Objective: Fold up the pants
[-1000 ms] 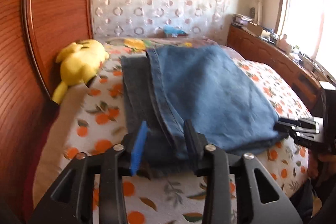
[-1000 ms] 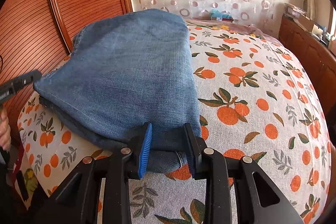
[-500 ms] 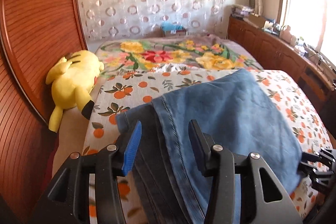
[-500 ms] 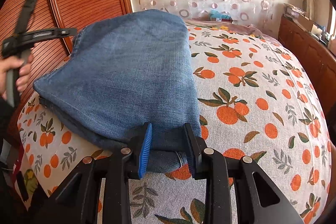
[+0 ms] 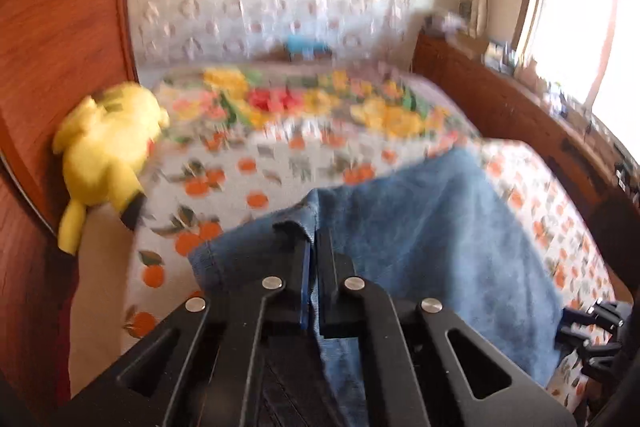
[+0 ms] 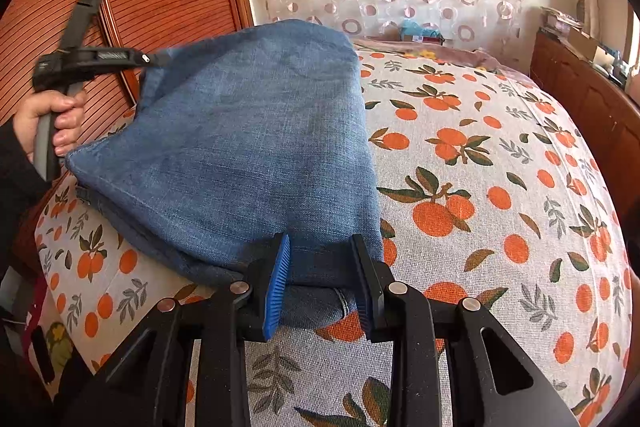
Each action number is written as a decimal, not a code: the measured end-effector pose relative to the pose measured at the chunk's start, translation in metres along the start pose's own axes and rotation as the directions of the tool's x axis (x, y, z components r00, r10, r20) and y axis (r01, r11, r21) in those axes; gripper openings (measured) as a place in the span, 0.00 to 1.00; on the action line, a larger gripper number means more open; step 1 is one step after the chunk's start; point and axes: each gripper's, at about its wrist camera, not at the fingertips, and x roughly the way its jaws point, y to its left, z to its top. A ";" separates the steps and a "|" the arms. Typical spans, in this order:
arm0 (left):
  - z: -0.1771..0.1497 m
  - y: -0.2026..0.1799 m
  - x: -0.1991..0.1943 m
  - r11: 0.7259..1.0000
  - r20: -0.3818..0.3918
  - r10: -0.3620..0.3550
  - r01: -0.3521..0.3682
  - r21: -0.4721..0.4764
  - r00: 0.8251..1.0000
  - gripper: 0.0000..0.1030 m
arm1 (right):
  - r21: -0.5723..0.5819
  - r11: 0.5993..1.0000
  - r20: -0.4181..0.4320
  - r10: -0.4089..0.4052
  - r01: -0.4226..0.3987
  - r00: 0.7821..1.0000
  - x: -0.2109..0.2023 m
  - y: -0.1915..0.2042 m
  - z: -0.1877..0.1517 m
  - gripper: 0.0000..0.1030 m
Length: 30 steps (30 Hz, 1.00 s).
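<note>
Two grippers on pants (image 6: 248, 147) | right gripper (image 6: 320, 287): jaws around near folded edge, pads pressing denim, low on bedspread (image 6: 500, 167) | left gripper (image 5: 314, 259): just clamped tight on far hem, raised | risk: thin pinch slipping, layers sliding apart, fold skewing if pulled unevenly | plush toy (image 5: 108, 151) beyond, well apart

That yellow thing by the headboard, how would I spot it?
Start at the wooden headboard on the left of the bed. Against it lies a yellow plush toy; it is the only bright yellow, stuffed thing there, well apart from the blue jeans.
</note>
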 end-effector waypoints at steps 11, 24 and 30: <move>-0.002 0.019 -0.001 0.990 -0.039 0.143 -0.143 -0.005 0.989 0.03 | -0.002 1.000 0.001 0.000 0.000 1.000 0.000 0.002 0.000 0.30; -0.072 -0.021 -0.053 0.999 -0.069 0.030 -0.029 0.017 0.997 0.29 | 0.001 1.000 -0.001 0.002 -0.002 1.000 0.001 0.001 0.000 0.30; -0.111 -0.049 -0.068 0.999 -0.109 0.028 -0.025 0.033 0.994 0.29 | 0.000 1.000 -0.001 0.001 -0.001 1.000 0.002 0.001 0.001 0.30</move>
